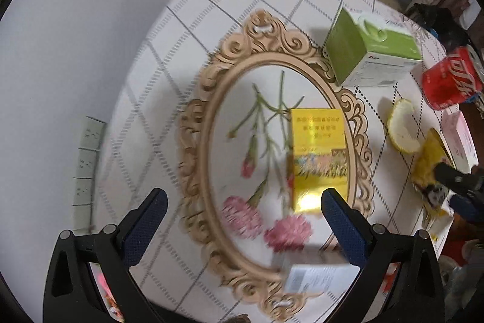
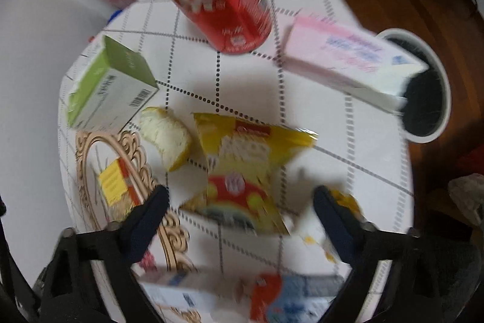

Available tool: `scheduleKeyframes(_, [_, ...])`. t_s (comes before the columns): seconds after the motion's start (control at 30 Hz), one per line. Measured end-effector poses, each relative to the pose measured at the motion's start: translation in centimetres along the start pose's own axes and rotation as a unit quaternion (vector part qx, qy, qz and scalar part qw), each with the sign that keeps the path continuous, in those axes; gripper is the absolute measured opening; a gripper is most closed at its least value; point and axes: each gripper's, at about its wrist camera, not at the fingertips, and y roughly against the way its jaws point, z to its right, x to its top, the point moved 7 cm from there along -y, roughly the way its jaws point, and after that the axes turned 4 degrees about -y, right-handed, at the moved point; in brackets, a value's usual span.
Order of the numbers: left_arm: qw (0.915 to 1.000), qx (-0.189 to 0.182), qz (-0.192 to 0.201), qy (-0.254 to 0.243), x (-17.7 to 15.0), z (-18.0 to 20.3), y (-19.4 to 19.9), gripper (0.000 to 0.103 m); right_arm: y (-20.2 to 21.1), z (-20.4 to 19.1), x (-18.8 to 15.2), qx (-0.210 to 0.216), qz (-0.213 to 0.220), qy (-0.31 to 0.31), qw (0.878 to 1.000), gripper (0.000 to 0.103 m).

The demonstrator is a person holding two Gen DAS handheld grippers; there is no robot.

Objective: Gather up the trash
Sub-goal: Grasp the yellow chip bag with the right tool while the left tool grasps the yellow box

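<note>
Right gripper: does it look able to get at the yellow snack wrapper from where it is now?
Probably yes. The right gripper is open, and the yellow snack wrapper lies flat on the table directly between its fingers with nothing on top; the peel sits clear to the side.

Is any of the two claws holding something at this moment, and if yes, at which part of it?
Nothing is held. The left claw is open above the yellow box. The right claw is open around the yellow snack bag, not closed on it.
</note>
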Motion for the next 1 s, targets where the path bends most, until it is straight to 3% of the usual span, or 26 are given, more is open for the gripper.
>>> scheduleKeyframes(0.03, [0.9999,-0.008,-0.009,0.001,0.3,0.4,-0.7,0.103,-0.8,-0.2,0.2,0.000,-0.011,0.003,1.000,0.067])
scheduleKeyframes(0.13, [0.9993,-0.029,-0.024,-0.001,0.7,1.4,-1.9,0.103,-1.6,-0.2,0.0,-0.008,-0.025,0.025,0.999,0.044])
scheduleKeyframes(0.3, [0.9962,-0.076,-0.041,-0.014,0.8,3.6,-3.2,0.103,-1.2,0.5,-1.5,-0.049,-0.052,0.131,0.989,0.043])
scheduleKeyframes(0.4, [0.9949,-0.090,-0.043,-0.011,1.5,4.5,-4.1,0.101,-1.2,1.4,-1.5,-0.066,-0.051,0.162,0.983,0.044])
scheduleKeyframes(0.47, [0.9953,-0.087,-0.041,-0.011,1.9,4.8,-4.4,0.093,-1.2,1.7,-1.2,-0.070,-0.043,0.157,0.984,0.054])
scheduleKeyframes(0.5, [0.9956,-0.083,-0.039,-0.014,2.1,5.0,-4.4,0.081,-1.1,1.9,-0.9,-0.074,-0.037,0.155,0.985,0.063])
scheduleKeyframes(0.53, [0.9961,-0.078,-0.037,-0.016,2.4,5.2,-4.8,0.071,-1.1,1.8,-0.8,-0.071,-0.031,0.152,0.985,0.063])
scheduleKeyframes(0.57, [0.9964,-0.075,-0.036,-0.019,2.6,5.3,-4.9,0.069,-1.1,1.8,-0.7,-0.059,-0.031,0.145,0.987,0.063])
scheduleKeyframes(0.63, [0.9956,-0.087,-0.029,-0.020,3.0,5.8,-5.2,0.053,-1.4,1.8,-0.8,-0.047,-0.033,0.131,0.990,0.064])
scheduleKeyframes(0.7, [0.9969,-0.068,-0.022,-0.032,3.2,5.7,-5.0,0.052,-1.5,1.7,-1.0,-0.037,-0.033,0.126,0.991,0.062])
scheduleKeyframes(0.73, [0.9969,-0.064,-0.019,-0.041,3.1,5.7,-5.0,0.052,-1.7,1.6,-1.1,-0.037,-0.034,0.128,0.991,0.049])
scheduleKeyframes(0.77, [0.9968,-0.059,-0.020,-0.050,3.0,5.5,-4.9,0.052,-1.8,1.5,-1.2,-0.044,-0.032,0.133,0.990,0.043])
scheduleKeyframes(1.0, [0.9965,-0.056,-0.018,-0.059,1.9,3.7,-4.8,0.055,-2.0,1.7,-1.1,-0.041,-0.028,0.130,0.990,0.042])
